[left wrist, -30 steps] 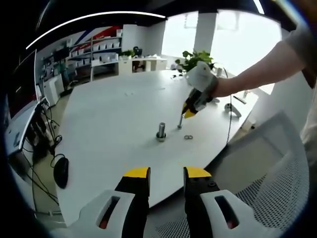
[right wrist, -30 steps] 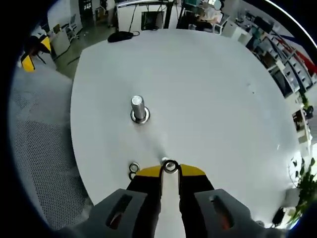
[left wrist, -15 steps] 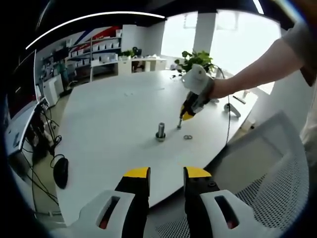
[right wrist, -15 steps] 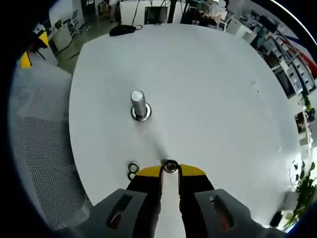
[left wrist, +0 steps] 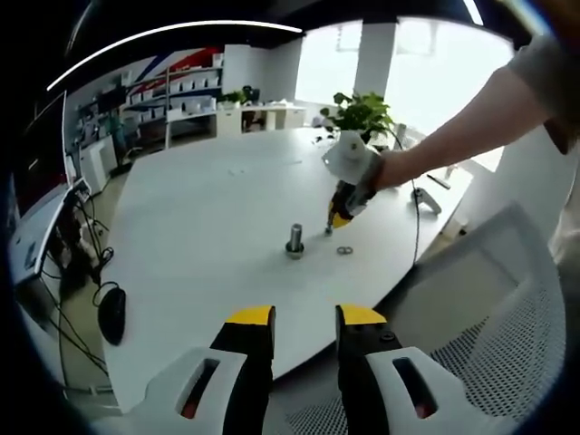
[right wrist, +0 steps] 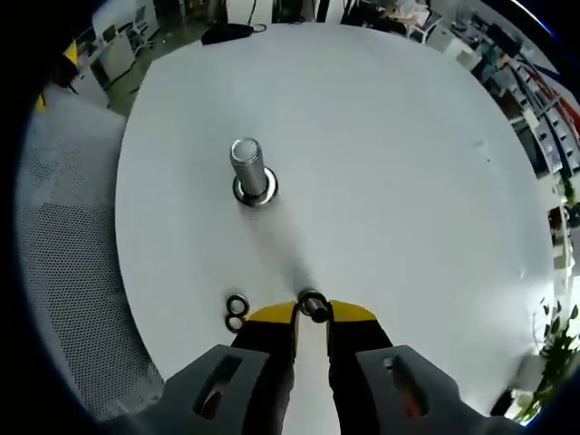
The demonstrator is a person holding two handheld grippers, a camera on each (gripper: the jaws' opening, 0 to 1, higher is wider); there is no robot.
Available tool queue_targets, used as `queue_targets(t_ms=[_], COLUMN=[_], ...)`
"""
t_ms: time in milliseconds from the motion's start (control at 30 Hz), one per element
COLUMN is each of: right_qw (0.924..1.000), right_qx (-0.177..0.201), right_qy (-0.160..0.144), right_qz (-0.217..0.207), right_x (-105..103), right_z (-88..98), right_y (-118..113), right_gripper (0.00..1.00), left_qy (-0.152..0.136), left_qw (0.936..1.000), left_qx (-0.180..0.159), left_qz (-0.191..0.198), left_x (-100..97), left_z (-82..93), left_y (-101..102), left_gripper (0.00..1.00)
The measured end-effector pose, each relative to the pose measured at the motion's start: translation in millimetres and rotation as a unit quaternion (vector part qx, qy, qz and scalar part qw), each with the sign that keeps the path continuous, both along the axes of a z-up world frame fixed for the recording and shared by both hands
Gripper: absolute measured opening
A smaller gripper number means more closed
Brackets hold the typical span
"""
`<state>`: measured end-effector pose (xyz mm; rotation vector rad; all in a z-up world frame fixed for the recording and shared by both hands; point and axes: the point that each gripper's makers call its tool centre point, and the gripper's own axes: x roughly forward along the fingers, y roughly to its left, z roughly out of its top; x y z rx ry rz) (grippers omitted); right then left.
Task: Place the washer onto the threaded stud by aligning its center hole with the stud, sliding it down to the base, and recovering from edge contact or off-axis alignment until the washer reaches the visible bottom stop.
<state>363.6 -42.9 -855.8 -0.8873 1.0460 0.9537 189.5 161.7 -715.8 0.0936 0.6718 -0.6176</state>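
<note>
Broadly, white table (right wrist: 408, 181), office shelving (left wrist: 172, 95) behind.

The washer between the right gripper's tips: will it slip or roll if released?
The washer is a thin metal ring pinched at the tips of the right gripper, so it probably slips easily. Dropped on the smooth table, it may roll on edge.

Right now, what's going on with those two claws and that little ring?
Right gripper shut on washer, short of stud. Left gripper open, back off the table. Two spare washers aside; path clear.
</note>
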Motion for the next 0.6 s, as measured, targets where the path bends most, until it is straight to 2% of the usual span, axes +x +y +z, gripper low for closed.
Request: queue_targets(t_ms=[600], right_qw=[0.9997], right_qx=[-0.003], right_qy=[0.019], right_qz=[-0.012], right_x=[0.2], right_z=[-16.2], right_y=[-5.2], right_gripper=[0.15], left_qy=[0.002], left_qw=[1.0], left_qx=[0.0], left_qz=[0.003], left_x=[0.3], left_z=[-0.6], left_y=[0.7], left_gripper=[0.24])
